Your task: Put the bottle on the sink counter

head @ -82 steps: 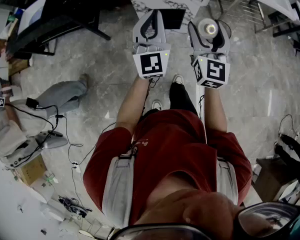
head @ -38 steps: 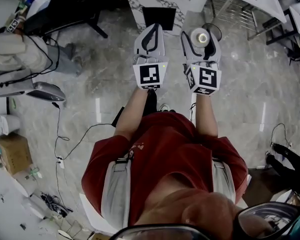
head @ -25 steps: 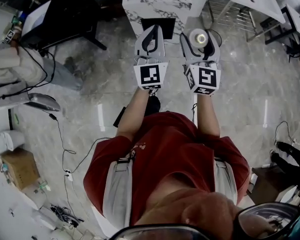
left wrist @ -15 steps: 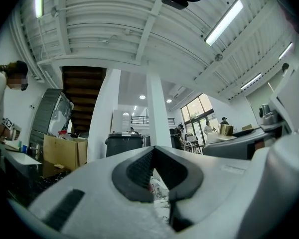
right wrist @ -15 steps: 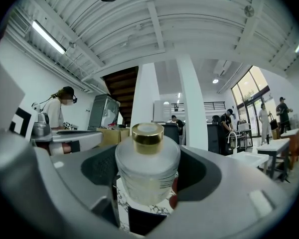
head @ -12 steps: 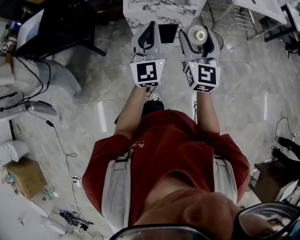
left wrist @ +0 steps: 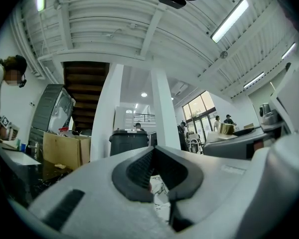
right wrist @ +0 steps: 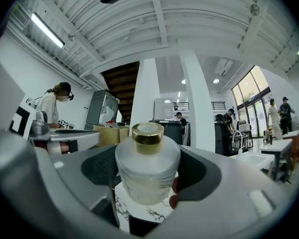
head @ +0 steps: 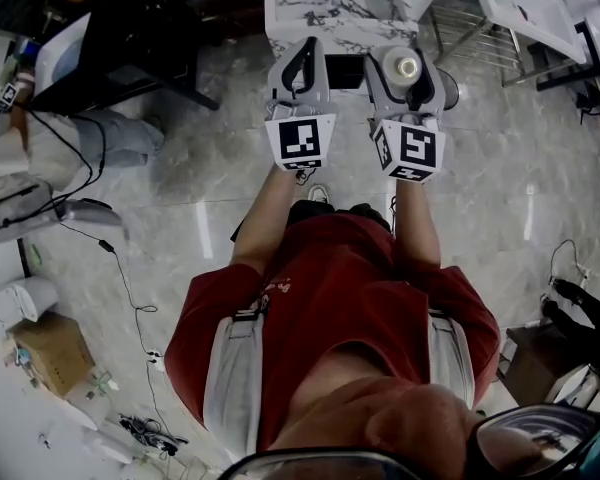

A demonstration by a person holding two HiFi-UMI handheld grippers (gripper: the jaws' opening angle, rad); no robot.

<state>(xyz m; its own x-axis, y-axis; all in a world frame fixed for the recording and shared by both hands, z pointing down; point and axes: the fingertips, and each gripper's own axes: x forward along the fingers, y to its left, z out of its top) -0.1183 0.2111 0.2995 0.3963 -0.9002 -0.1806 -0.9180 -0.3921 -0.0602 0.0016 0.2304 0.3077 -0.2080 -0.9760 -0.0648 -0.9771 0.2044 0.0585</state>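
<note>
Between right gripper (head: 406,58) jaws: gold-capped round frosted-glass bottle (right wrist: 147,173), clamped upright. Empty left gripper (head: 300,60): jaws together. Advised: keep level, lower gently onto white marble-veined counter (head: 330,13).

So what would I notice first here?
Probably the round frosted glass bottle with a gold cap, gripped upright in the right tool. Beside it the left tool is shut and empty, and both point at a white marble-patterned counter just ahead.
</note>
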